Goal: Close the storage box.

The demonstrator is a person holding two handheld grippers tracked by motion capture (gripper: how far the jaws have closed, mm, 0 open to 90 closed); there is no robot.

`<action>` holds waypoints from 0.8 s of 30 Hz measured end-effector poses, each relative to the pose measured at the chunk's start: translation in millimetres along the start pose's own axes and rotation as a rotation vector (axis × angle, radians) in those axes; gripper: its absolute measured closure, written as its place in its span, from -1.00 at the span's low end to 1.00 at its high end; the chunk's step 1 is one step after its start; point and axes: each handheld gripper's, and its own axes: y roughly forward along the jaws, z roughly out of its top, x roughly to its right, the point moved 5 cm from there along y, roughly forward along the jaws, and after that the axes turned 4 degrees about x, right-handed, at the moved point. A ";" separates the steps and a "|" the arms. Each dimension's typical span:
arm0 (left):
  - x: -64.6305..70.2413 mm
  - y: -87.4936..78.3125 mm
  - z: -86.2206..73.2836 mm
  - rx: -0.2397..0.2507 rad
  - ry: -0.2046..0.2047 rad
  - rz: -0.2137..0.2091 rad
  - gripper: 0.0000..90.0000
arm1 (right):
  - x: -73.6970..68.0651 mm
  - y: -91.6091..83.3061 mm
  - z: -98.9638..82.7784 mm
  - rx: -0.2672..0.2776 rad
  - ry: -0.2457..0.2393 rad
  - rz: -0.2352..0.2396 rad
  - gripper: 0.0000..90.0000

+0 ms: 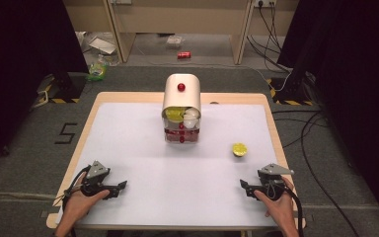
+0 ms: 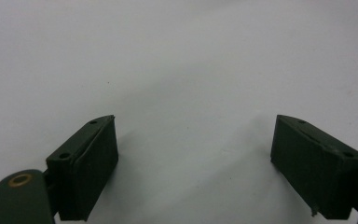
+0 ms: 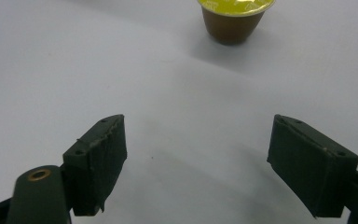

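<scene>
Both claws rest wide open and empty at the near edge: left gripper (image 1: 120, 186), right gripper (image 1: 244, 185). The small brown coffee capsule with the yellow foil lid (image 1: 239, 149) stands alone just ahead of the right one, well apart from the cream dispenser with the red knob (image 1: 181, 94). It looks like the reach is about to start, so next the right claw must straddle that capsule.

Open table (image 1: 143, 163) before capsule (image 1: 239, 149)

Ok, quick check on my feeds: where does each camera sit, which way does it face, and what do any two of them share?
High view: above the person's table edge, looking forward and down on the white table, the capsule dispenser and the yellow capsule; both hands show, holding the left gripper and the right gripper.
Left gripper view: on the left gripper, looking along its open jaws at bare table.
Right gripper view: on the right gripper, jaws open, facing the capsule.
Shared: high and right gripper views both show the yellow capsule.
</scene>
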 end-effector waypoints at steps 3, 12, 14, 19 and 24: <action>-0.4 -0.3 0.2 0.001 0.004 0.005 -0.69 | 1.4 -0.1 -2.4 -0.013 -0.015 -0.003 -0.56; 0.1 0.1 0.0 0.000 0.000 0.000 -0.69 | 3.0 -0.8 -9.2 -0.048 -0.039 -0.011 -0.56; 0.1 0.1 0.0 0.000 0.001 0.000 -0.69 | 2.4 -0.3 -10.4 -0.057 -0.050 -0.018 -0.57; 0.1 0.1 0.0 0.000 0.001 0.001 -0.69 | 1.9 0.6 -12.3 -0.047 -0.071 -0.019 -0.61; 0.1 0.1 0.0 0.000 0.001 0.001 -0.69 | 1.6 1.3 -15.0 -0.022 -0.091 -0.005 -0.68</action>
